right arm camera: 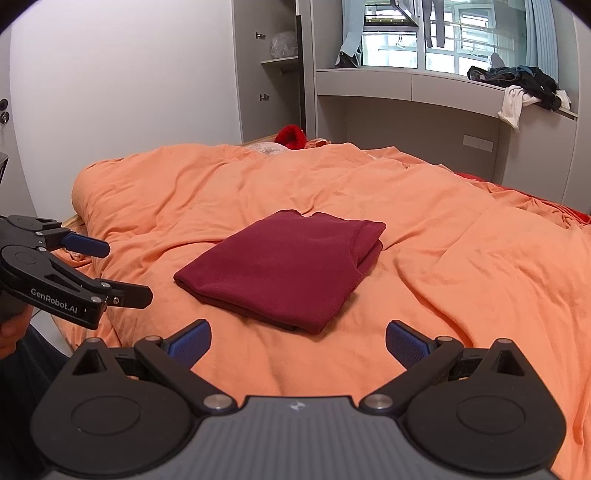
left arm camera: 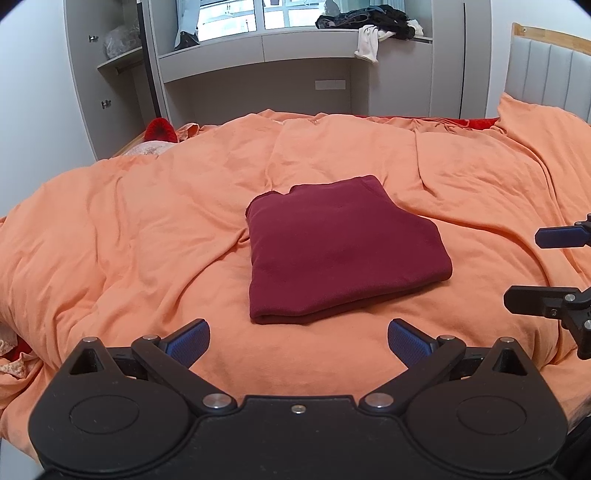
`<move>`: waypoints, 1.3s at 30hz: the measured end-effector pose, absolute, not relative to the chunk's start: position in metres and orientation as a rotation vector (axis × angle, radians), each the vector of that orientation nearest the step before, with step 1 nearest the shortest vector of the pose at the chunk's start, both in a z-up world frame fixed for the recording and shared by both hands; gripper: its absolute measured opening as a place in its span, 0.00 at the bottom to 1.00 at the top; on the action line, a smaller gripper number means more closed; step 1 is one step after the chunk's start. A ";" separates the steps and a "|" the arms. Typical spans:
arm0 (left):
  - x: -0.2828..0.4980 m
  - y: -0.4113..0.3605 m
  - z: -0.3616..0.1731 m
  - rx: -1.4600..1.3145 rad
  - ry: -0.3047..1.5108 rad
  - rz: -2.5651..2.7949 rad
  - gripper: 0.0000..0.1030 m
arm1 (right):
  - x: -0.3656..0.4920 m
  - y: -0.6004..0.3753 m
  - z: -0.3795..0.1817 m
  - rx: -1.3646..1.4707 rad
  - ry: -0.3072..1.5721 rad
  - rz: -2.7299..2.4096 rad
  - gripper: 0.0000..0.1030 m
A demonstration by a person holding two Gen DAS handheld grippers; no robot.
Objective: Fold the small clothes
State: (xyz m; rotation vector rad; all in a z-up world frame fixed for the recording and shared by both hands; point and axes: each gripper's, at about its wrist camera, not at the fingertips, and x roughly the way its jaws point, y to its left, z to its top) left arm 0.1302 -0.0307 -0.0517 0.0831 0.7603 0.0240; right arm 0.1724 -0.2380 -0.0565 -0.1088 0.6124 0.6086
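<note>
Left wrist: right gripper [left arm camera: 524,269] partly cropped.

Soft, even daylight enters from the window [left arm camera: 236,14] at the far wall, which is blown out to near white in the left wrist view. The orange duvet [left arm camera: 147,229] is bright, with gentle shadows in its creases. Both views are sharp at the centre; the fisheye lens bends straight edges and leaves dark corners.
</note>
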 end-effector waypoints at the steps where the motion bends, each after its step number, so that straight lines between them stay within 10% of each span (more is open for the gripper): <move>1: 0.130 -0.031 -0.052 0.085 0.759 0.024 0.99 | 0.173 -0.238 -0.057 -0.109 0.614 0.608 1.00; 39: 0.129 -0.030 -0.052 0.081 0.757 0.016 0.99 | 0.172 -0.236 -0.056 -0.119 0.596 0.625 1.00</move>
